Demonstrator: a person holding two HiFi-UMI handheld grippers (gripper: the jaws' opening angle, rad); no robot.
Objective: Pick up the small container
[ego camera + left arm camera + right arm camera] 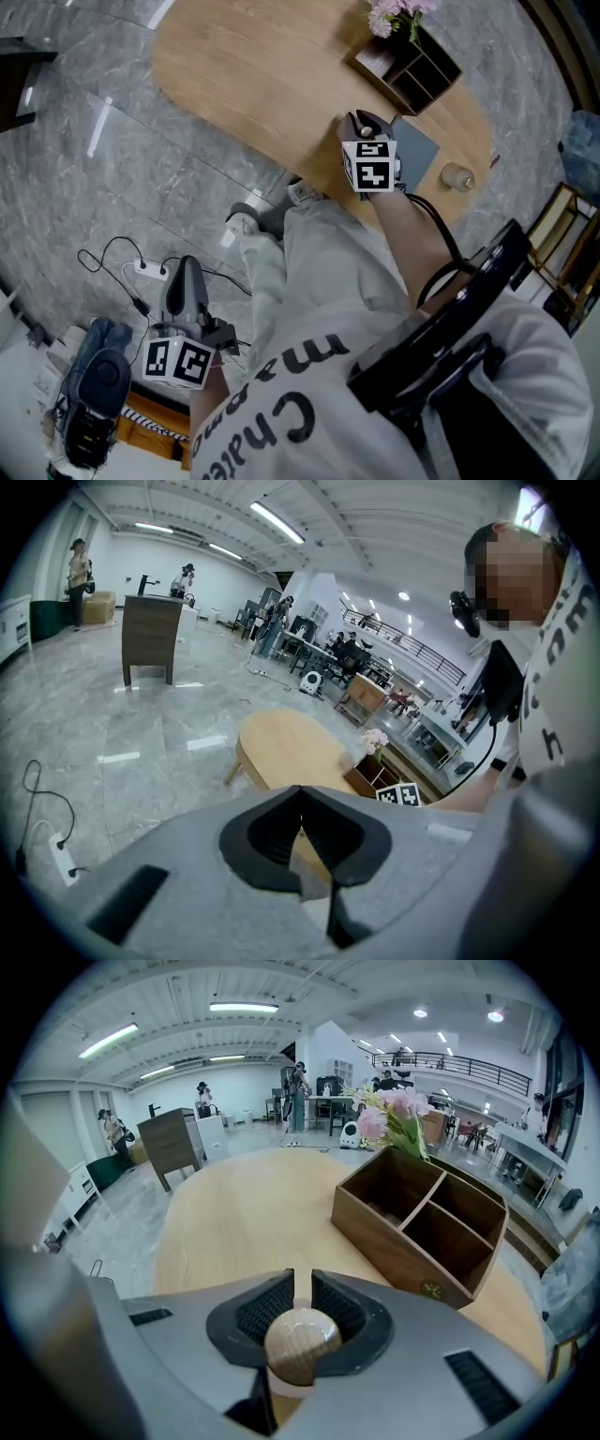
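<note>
My right gripper (301,1288) pinches round wooden knob (302,1342), jaws almost closed. Smooth ball may slip; wooden organizer (394,1252) at two o'clock, may bump.

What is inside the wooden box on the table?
The box shows empty-looking compartments; flowers rise at its far corner. Its front wall hides the near floors.
</note>
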